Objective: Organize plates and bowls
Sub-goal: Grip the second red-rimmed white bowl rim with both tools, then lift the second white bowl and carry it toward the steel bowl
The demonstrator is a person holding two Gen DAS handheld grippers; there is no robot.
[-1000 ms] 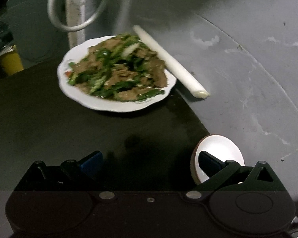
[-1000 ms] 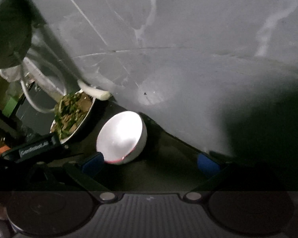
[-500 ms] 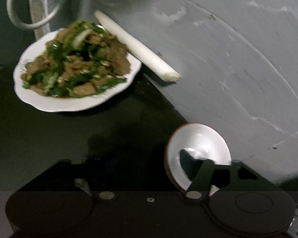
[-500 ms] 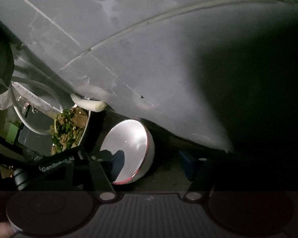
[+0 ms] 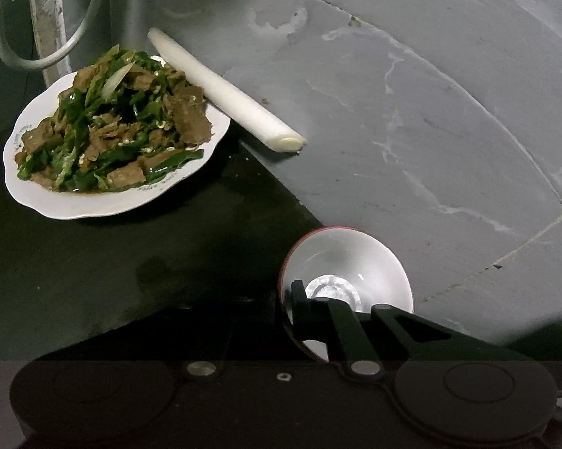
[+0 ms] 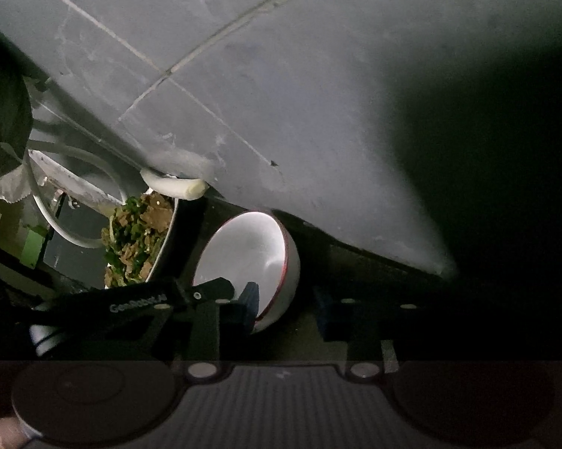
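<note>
Bowl (image 5: 346, 262) rim pinched in left hand-held gripper (image 5: 284, 299), on dark counter (image 5: 93, 262) beside loaded plate (image 5: 75, 205); right hand-held gripper (image 6: 286, 307) spread wide, empty

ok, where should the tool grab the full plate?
Pinch the plate's bare near rim, coming in low from the near-left side. The food covers the middle, the rim flares up off the counter, and the leek lies against the far-right edge.

Pale leek stalk (image 5: 224, 91) against the grey tiled wall (image 5: 430, 93) — looped white hose (image 5: 37, 58) by a corner pipe (image 5: 46, 18).
</note>
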